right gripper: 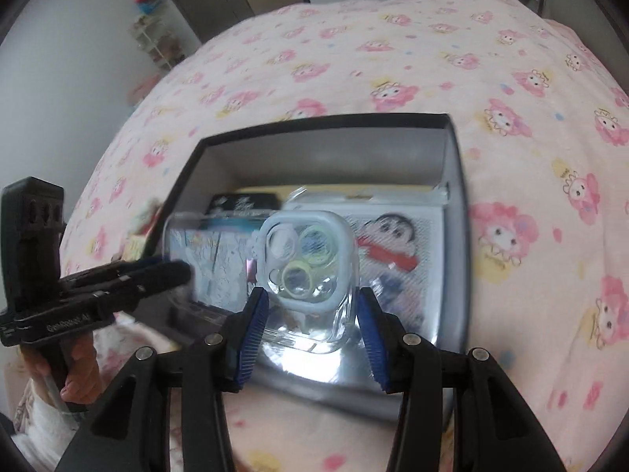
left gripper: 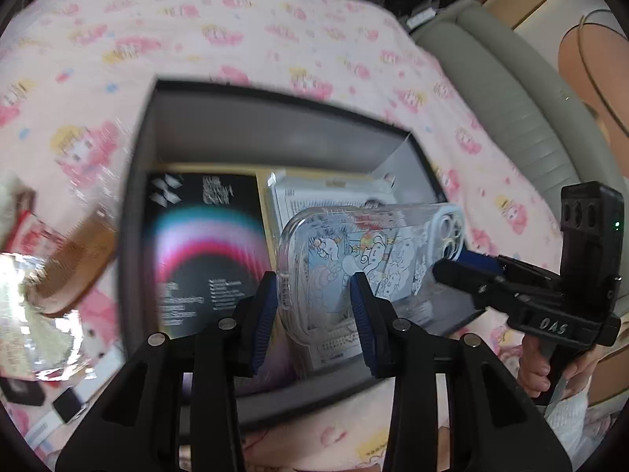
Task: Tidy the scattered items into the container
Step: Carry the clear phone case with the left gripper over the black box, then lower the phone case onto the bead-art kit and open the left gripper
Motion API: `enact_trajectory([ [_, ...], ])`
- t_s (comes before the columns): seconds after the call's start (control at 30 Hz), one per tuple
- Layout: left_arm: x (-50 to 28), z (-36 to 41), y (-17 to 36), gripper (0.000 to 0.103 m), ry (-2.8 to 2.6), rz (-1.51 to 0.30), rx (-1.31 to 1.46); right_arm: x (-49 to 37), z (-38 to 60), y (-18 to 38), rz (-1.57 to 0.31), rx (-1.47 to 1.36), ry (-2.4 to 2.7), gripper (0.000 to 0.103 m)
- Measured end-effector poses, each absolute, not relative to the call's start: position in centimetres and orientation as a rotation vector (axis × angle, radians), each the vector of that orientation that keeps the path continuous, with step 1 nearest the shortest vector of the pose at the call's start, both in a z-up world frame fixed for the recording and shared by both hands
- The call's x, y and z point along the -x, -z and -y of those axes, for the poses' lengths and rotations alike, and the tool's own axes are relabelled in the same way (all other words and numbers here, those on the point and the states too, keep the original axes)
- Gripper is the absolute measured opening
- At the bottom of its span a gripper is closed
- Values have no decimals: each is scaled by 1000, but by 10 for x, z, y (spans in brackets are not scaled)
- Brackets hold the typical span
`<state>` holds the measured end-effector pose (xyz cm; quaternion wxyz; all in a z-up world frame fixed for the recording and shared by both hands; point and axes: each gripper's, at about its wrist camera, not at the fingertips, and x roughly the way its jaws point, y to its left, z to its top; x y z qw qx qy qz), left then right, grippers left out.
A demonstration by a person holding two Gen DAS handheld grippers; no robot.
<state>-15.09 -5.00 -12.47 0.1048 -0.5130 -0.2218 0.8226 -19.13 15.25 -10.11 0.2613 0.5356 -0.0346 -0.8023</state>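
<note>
Over the dark box, both the left gripper and right gripper hold their fingers apart around the clear phone case, seemingly unclamped.

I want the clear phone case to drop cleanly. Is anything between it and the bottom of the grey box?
Yes. The phone case hangs over the box, between the fingers of both grippers. Right below it a white packet with a cartoon boy already lies on the bottom, and a black booklet lies beside that.
</note>
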Motion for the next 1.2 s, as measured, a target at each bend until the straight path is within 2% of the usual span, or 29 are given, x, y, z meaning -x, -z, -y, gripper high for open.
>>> enact_trajectory([
  [0.07,149,46,135,40,-2416,625,1533,192,-157,111,133,-1470,2154,43],
  [0.17,148,42,140,40,-2407,616,1549,188,-152,116,56,-1484,2161,43],
  [0.4,157,33,146,40,-2404,586,1559,190,-155,121,17,-1498,2223,43],
  [0.77,156,14,158,42,-2417,433,1654,176,-133,132,-319,-1473,2292,43],
  [0.9,159,13,157,48,-2423,406,1667,175,-138,131,-270,-1477,2309,43],
  [1.1,171,32,146,48,-2466,532,1596,198,-147,107,-92,-1387,2334,43],
  [1.2,184,31,155,47,-2449,577,1652,219,-135,115,-35,-1443,2250,43],
])
